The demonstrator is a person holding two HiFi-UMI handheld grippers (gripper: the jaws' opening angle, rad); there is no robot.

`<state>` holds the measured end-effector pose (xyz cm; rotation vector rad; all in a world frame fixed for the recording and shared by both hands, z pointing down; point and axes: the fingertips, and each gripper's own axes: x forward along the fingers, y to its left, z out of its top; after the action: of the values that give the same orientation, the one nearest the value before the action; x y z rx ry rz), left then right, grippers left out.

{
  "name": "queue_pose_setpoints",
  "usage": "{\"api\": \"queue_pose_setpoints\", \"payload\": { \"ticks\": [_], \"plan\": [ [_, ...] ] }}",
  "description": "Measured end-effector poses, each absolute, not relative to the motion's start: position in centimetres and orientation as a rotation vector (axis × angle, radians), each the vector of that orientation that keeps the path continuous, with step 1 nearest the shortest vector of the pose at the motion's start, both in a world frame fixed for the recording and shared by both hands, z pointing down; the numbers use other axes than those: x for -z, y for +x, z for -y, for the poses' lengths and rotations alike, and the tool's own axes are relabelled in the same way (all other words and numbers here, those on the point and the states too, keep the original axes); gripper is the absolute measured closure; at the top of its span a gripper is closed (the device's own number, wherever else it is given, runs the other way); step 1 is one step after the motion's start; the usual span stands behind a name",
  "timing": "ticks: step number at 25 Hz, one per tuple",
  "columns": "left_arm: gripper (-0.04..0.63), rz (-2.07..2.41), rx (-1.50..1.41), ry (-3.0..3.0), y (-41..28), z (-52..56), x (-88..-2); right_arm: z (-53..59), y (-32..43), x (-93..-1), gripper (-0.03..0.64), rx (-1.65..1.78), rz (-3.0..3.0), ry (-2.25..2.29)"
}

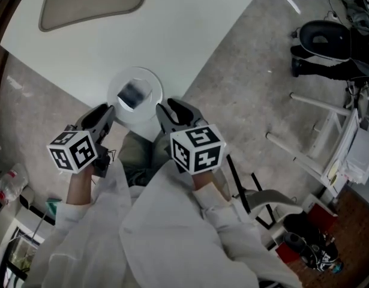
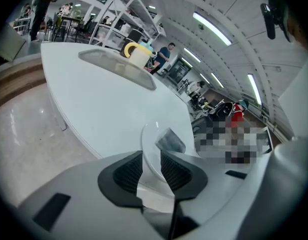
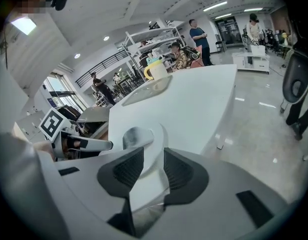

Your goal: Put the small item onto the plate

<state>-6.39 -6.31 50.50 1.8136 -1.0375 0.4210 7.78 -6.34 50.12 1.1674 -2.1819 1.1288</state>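
A white plate (image 1: 122,78) sits at the near corner of the white table (image 1: 184,23), with a small grey item (image 1: 131,93) lying on it. My left gripper (image 1: 110,110) is at the plate's left edge. In the left gripper view the plate's rim (image 2: 149,139) fills the narrow gap of the left gripper (image 2: 151,158), whose pads are closed on it, and the item (image 2: 170,140) lies just beyond. My right gripper (image 1: 162,109) is at the plate's right edge. The right gripper (image 3: 146,160) stands open around the rim (image 3: 158,134), its pads off it, with the item (image 3: 136,136) ahead.
A shallow beige tray (image 1: 91,2) lies at the table's far end, with a yellow and white mug (image 2: 137,54) by it. On the stone floor to the right stand a black office chair (image 1: 325,41) and a white rack (image 1: 337,137). People stand in the background.
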Motion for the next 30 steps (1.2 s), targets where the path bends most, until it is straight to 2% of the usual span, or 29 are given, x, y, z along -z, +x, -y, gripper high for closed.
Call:
{"api": "queue_pose_setpoints", "payload": {
  "ticks": [5,26,30],
  "plan": [
    [0.491,1.028,-0.425,1.793,-6.2,6.1,-50.8,6.3,7.4,-50.7,0.485,-1.154,2.168,1.135],
    [0.489,1.012,-0.362,1.716,-5.8,6.4,-50.8,6.7,6.4,-51.5,0.485,-1.355,2.140,1.088],
    [0.491,1.021,-0.361,1.712,-6.0,6.4,-50.6,6.8,6.8,-51.5,0.514,-1.322,2.111,1.099]
  ]
}}
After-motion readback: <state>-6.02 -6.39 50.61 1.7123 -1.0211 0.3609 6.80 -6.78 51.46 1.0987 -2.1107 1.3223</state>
